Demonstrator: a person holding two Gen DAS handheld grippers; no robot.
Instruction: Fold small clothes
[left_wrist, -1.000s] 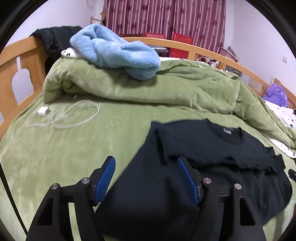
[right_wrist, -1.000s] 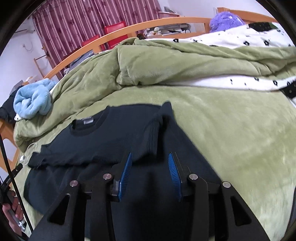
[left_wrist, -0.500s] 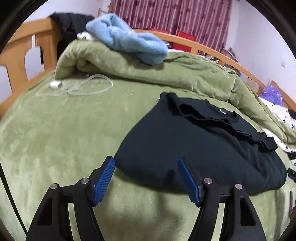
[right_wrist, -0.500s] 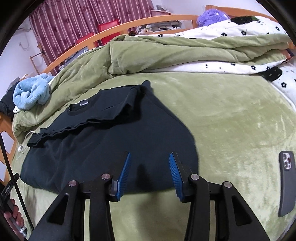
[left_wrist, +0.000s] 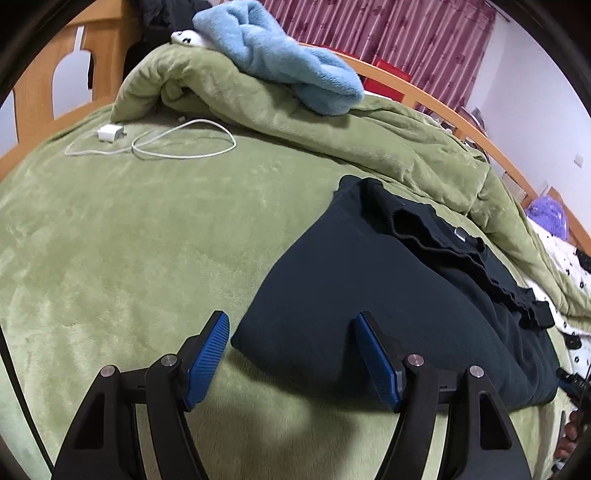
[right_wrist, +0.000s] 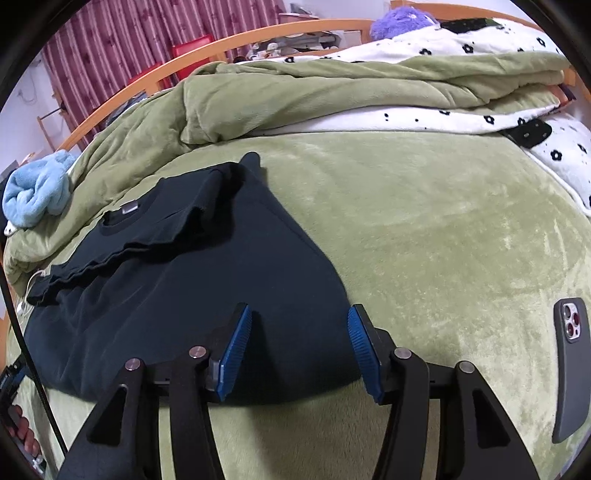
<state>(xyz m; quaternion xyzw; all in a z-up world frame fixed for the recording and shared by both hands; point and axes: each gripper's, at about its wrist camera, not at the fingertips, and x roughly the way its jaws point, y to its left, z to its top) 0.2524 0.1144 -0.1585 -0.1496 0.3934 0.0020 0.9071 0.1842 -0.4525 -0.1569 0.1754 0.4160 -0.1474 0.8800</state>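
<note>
Since a second ago, both grippers have been drawn back to the near folded edge of the black shirt (left_wrist: 369, 288), which lies flat on the green blanket (left_wrist: 147, 240). The right gripper (right_wrist: 299, 347) has just been opening; its jaws are now apart over the shirt's near corner, nothing clamped. The left gripper (left_wrist: 291, 354) is held wide apart, unchanged, pads clear of the cloth. Counted: one shirt, one phone (right_wrist: 570, 369), one white charger (left_wrist: 110, 133), one blue towel (left_wrist: 280, 55).

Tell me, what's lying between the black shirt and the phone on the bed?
Nothing: in the right wrist view only bare green blanket separates the black shirt from the phone.
</note>
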